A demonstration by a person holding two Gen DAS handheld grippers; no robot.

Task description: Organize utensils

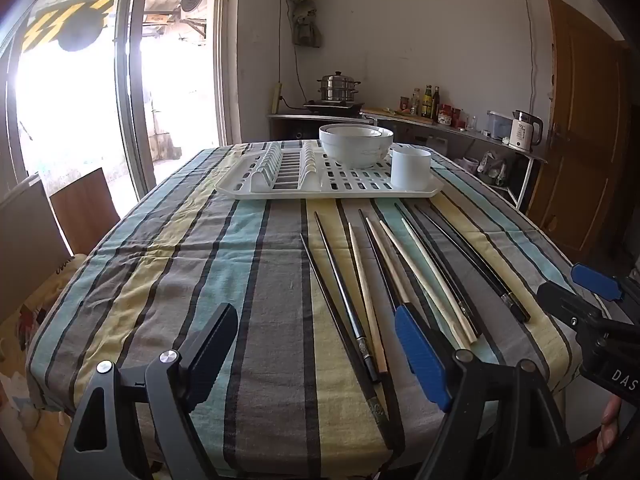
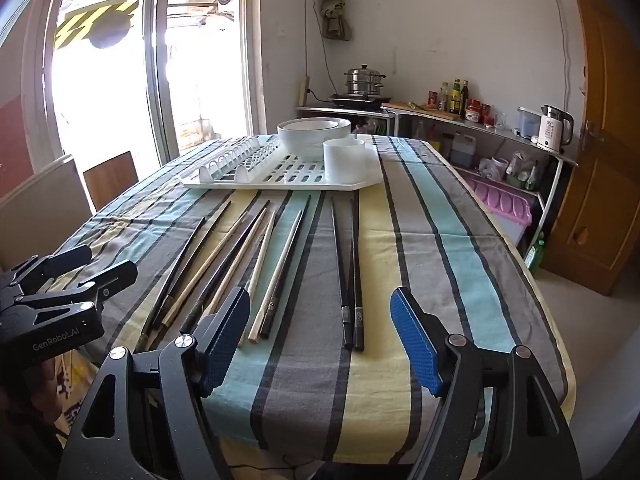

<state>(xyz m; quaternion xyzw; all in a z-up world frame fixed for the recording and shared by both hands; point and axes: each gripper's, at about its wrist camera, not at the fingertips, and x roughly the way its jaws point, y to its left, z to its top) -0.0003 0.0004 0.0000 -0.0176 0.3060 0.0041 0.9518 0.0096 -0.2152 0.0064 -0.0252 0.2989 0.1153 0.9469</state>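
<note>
Table [image 1: 160, 264]: covered by a striped cloth in grey, blue, yellow and black; it fills the middle of both views.

Chopsticks [image 1: 400, 272]: a loose row of dark and pale sticks is laid flat on the cloth, right of centre in the left wrist view and left of centre to centre in the right wrist view [image 2: 260, 264]. Tips are pointed toward the top of the frame, at the rack. One dark pair [image 2: 348, 272] is set side by side, slightly apart from the rest, at the centre of the right wrist view. None is held.

Dish rack [image 1: 280, 190]: a white slotted tray is placed on the cloth above the chopsticks, in the upper middle of each frame. Stacked white bowls [image 1: 356, 146] and a white cup [image 1: 410, 168] are stood on its right part.

Left gripper [image 1: 316, 356]: seen at the bottom of the left wrist view, fingers spread wide, nothing between the pads; the cloth and the near ends of some chopsticks are seen in the gap. Its body also shows at the left edge of the right wrist view.

Right gripper [image 2: 320, 336]: seen at the bottom of the right wrist view, fingers spread wide, nothing gripped; it is held above the near table edge, below the dark pair.

Background: a steel pot [image 2: 364, 80], bottles [image 2: 456, 96] and a white kettle [image 2: 554, 128] are ranged on a counter in the upper right.
</note>
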